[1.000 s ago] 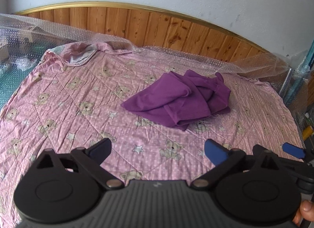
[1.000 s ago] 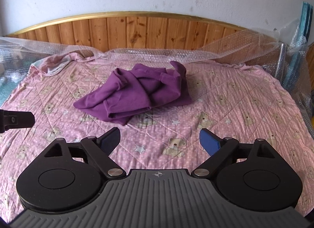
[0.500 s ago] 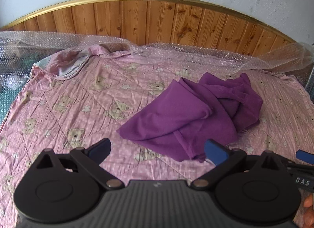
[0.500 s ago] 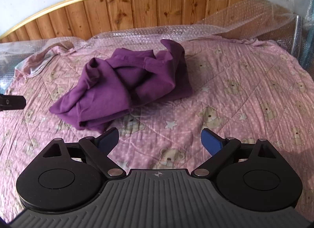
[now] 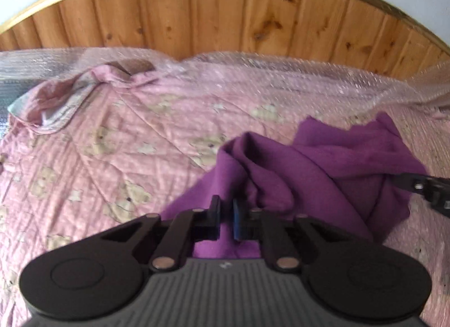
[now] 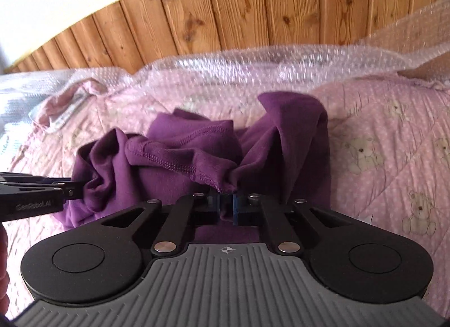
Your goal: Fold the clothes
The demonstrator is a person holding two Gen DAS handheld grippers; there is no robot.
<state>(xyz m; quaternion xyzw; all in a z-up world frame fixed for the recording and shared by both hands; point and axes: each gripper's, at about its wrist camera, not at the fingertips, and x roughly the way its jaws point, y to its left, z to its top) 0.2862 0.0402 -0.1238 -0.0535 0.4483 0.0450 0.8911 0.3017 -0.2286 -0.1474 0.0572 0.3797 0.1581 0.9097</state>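
Your left tongs sit low in the centre of the left wrist view, their two fingers drawn nearly together and pinched on the near edge of the purple garment. The garment lies crumpled on the pink bear-print quilt that covers the bed, filling the centre right of that frame, with folds rising just above the fingertips. At the right edge of the same view your right tongs come in from the side, touching the garment's far flank.

In the right wrist view your right tongs are likewise closed, clamped on a stitched hem of the purple garment that bunches up right at the blue finger pads. The cloth spreads across the middle of the frame, one peak standing upright at upper centre right. Your left tongs enter at the left edge, their tip buried in the garment's left folds; part of a hand shows at the lower left corner.

Clear bubble wrap runs along the head of the bed across the upper part of both views, below the curved wooden headboard and its gold trim.
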